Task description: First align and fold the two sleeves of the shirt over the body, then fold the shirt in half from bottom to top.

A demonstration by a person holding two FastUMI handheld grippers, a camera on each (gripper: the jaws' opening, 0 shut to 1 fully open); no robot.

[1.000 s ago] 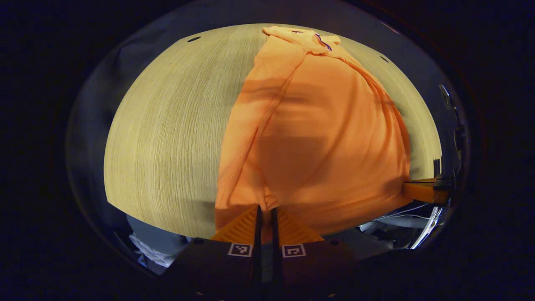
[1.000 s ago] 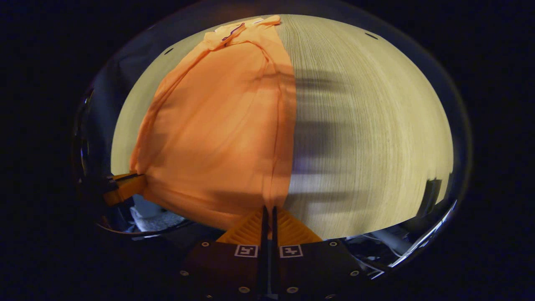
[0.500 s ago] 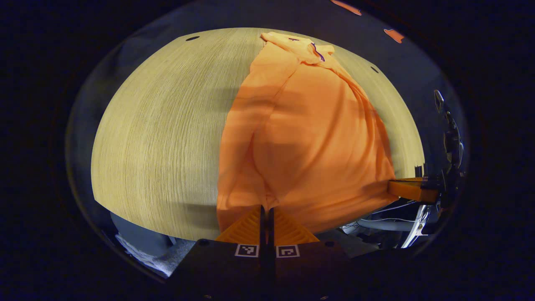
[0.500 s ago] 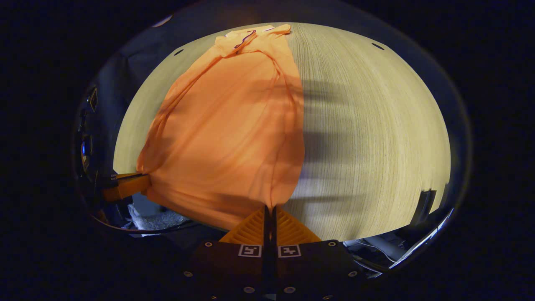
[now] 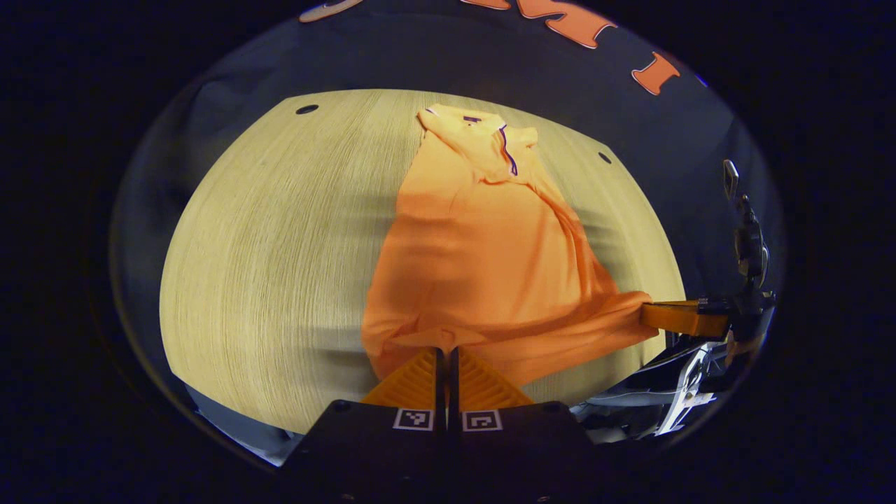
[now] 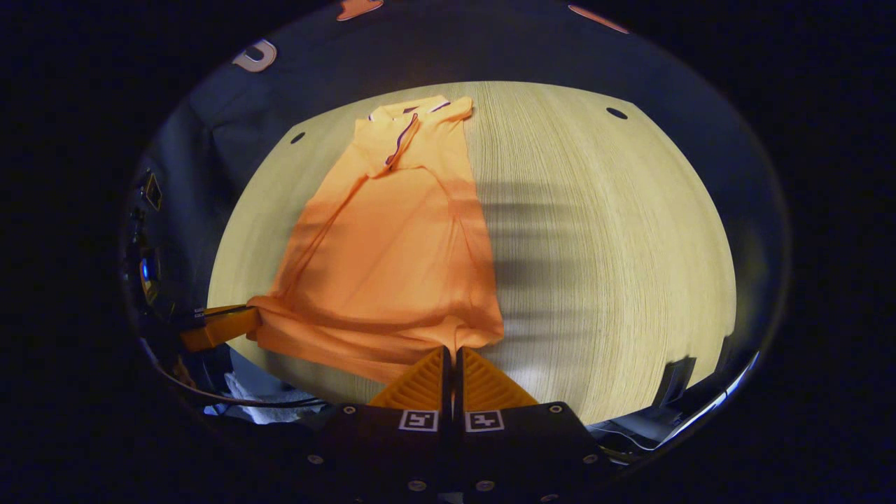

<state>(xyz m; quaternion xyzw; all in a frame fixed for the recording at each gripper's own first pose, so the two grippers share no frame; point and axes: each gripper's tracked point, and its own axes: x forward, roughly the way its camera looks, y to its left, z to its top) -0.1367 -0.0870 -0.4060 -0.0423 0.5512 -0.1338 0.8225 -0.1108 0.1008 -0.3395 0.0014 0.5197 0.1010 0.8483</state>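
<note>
both grippers, left (image 5: 443, 350) & right (image 6: 453, 350), jaws pinched shut on orange polo shirt (image 5: 483, 259) hem corners, lifted off pale wood bench (image 5: 280, 245), prob for bottom-to-top fold.

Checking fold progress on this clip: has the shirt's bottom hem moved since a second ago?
Yes. Both grippers, left and right, pinch the hem and have carried it up and toward the collar, which stays on the table.

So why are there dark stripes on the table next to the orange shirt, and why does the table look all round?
Right gripper view: the stripes are soft shadows on the table beside the shirt; what casts them isn't visible. Left gripper view: fainter shadow bands cross the shirt and table. Both views: the fisheye lens bends the flat tabletop into a dome.
</note>
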